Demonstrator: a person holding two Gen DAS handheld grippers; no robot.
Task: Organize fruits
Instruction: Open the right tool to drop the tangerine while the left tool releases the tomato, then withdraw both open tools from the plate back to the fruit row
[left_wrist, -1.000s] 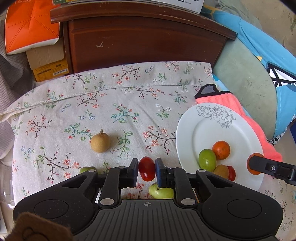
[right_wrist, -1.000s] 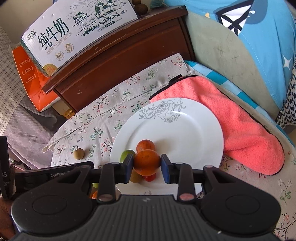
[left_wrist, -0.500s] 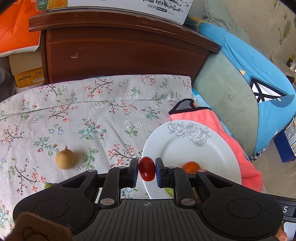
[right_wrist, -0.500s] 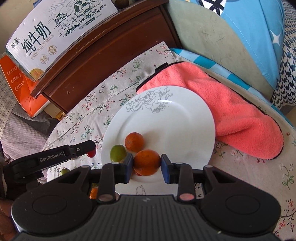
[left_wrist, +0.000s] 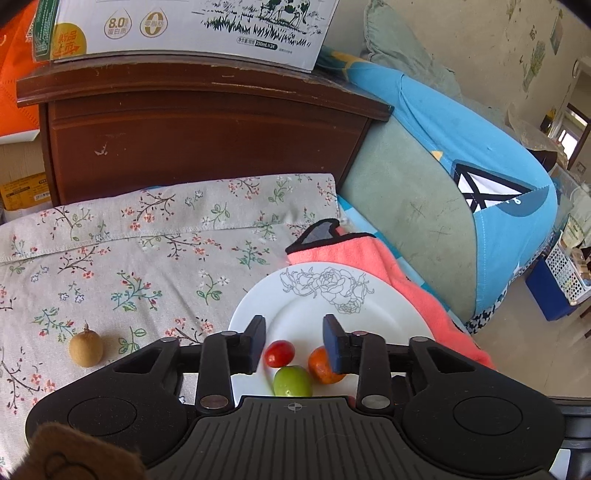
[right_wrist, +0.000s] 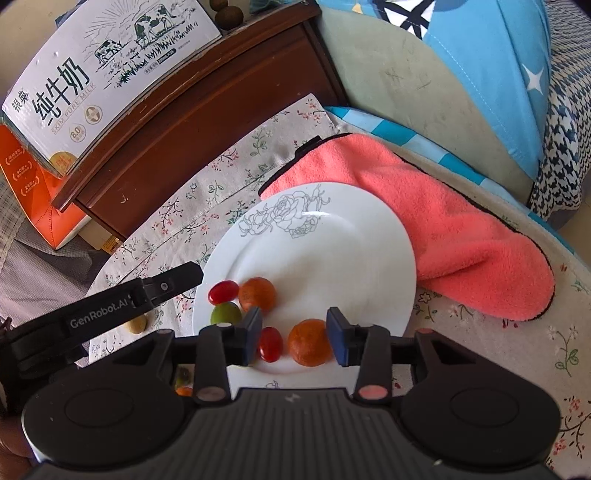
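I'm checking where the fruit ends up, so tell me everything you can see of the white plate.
The white plate is round, glossy, ceramic-looking, with a grey line-drawn rose near its far rim. It lies flat on the floral cloth, its far right edge over the pink mitt. On it rest two orange fruits, two red tomatoes and one green fruit, clustered at the near left. Both claws hang open over its near edge; contact cannot be judged.

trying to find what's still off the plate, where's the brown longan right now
In the left wrist view, the brown longan sits on the floral cloth, left of the white plate.
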